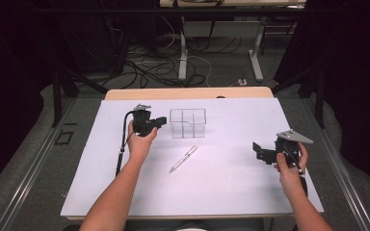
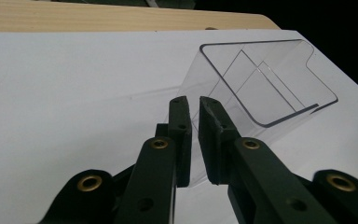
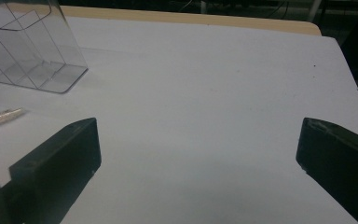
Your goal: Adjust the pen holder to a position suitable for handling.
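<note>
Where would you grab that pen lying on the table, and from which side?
Take the pen around the middle of its barrel, coming straight down from above. It lies flat and slanted on the white table, so the fingers should straddle it crosswise. The open right gripper looks free for that.

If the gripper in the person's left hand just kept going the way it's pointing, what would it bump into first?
The left gripper, jaws nearly closed, points at the clear plastic organizer right ahead. It would most likely meet the box's near wall first. In the left gripper view the tips look almost against it, though the remaining gap is hard to judge.
</note>
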